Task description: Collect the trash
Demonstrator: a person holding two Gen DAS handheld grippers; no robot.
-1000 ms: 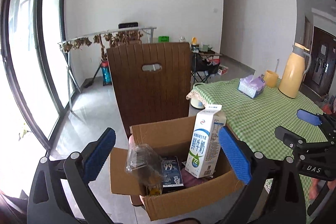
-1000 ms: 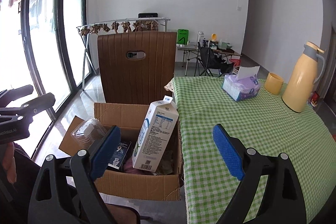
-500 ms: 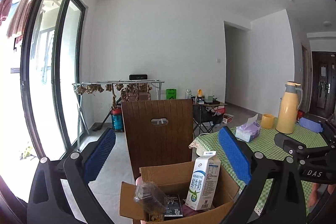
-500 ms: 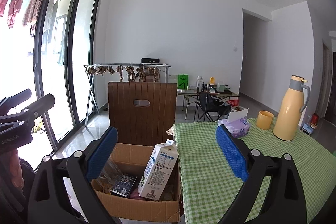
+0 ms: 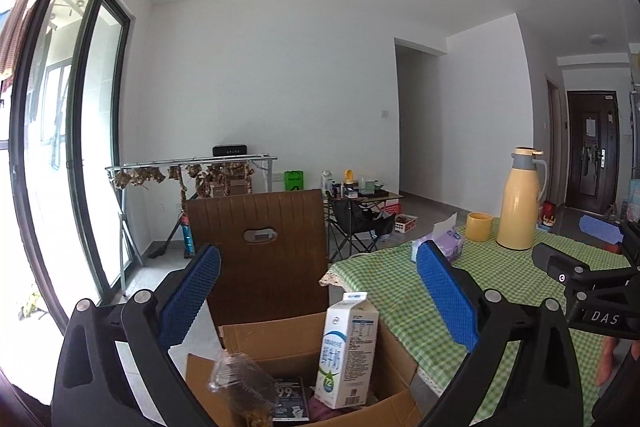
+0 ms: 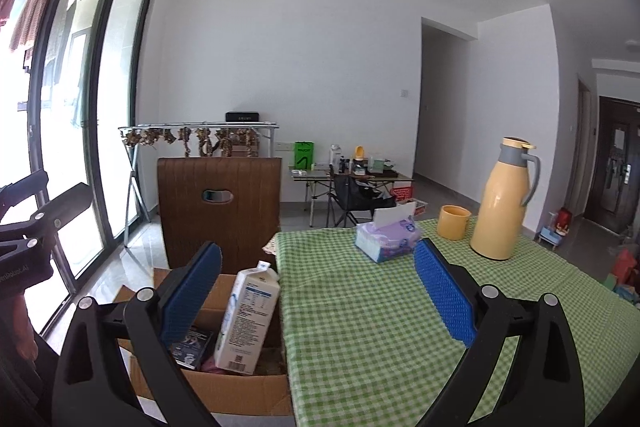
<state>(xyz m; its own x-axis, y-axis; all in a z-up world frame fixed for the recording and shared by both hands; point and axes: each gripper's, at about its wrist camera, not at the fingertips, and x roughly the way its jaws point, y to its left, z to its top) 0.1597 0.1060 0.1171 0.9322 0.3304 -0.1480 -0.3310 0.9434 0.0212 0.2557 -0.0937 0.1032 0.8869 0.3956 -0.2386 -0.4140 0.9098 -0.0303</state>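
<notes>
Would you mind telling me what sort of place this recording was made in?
Most likely a home's living and dining room: a table with a checked cloth holds a thermos and tissues, a drying rack stands by tall windows, and an entry door shows.

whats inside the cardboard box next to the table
In the cardboard box: an upright milk carton, a crumpled clear plastic container, a dark printed packet lying flat, and something pink beside the carton. The box bottom and anything under these is hidden.
</notes>
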